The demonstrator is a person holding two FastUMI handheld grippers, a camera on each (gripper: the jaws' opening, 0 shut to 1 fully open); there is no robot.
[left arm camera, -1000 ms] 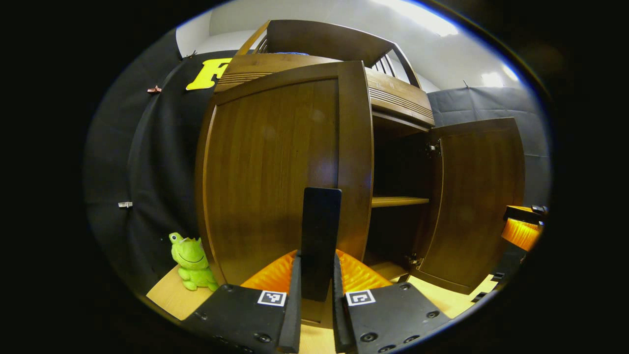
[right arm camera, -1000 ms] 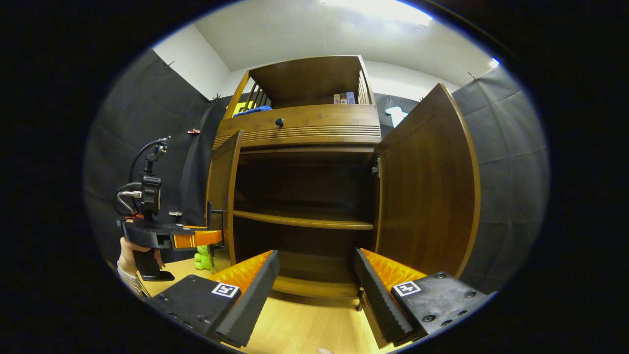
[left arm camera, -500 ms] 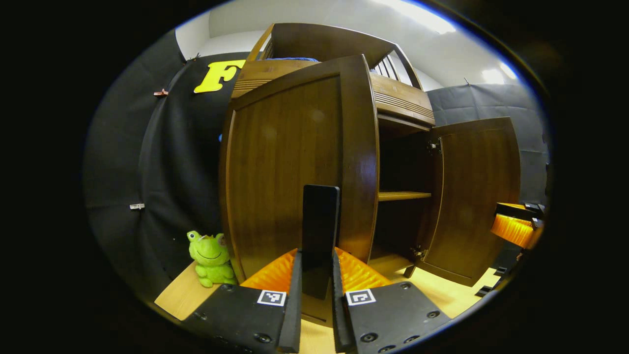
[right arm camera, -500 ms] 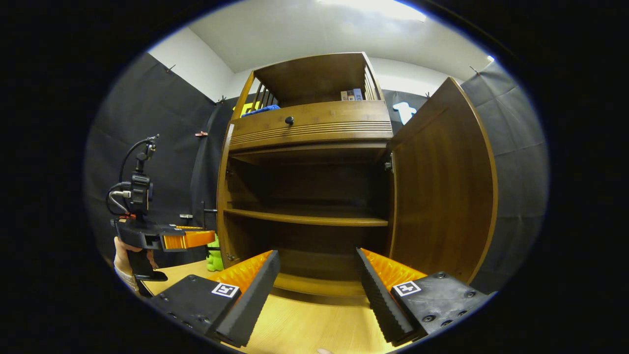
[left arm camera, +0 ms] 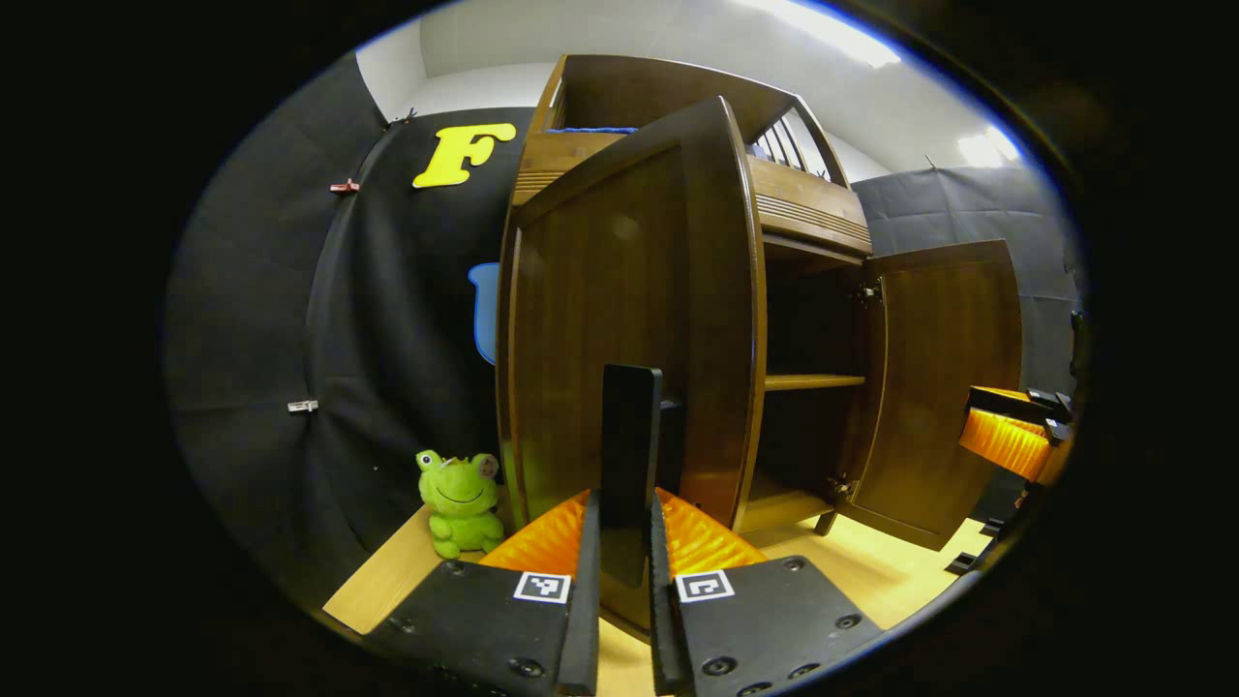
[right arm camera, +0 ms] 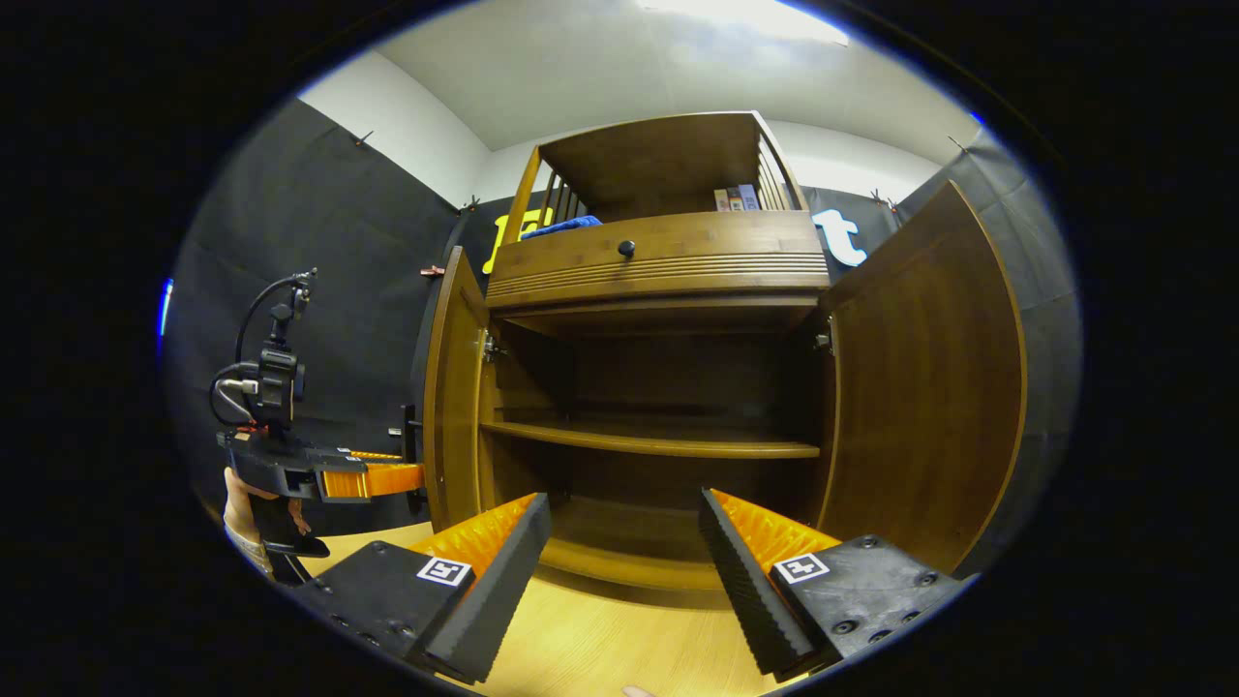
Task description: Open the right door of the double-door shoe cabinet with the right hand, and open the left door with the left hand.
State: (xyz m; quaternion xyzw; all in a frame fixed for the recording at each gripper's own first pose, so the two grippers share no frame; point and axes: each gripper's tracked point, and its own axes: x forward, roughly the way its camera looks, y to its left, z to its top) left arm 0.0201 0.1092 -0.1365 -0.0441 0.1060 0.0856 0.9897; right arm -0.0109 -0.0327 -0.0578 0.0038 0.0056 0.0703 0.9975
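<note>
While both doors of the shoe cabinet (right arm camera: 658, 261) stand swung outward, we find the left gripper (left arm camera: 624, 542) with its fingers pinched on the dark vertical handle (left arm camera: 629, 445) of the left door (left arm camera: 619, 319). From the left gripper view, that door is turned edge-toward the camera, and a green frog toy (left arm camera: 460, 499) sits on the wooden floor (left arm camera: 871, 581) beside the cabinet's lower left corner. From the right gripper view, we note the right gripper (right arm camera: 624, 571) low before the cabinet opening, its fingers spread wide and gripping nothing. The right door (right arm camera: 929, 387) hangs open, apart from that gripper. Inside, one shelf (right arm camera: 649, 443) crosses the compartment. Above it we record a drawer with a small dark knob (right arm camera: 626, 249).
</note>
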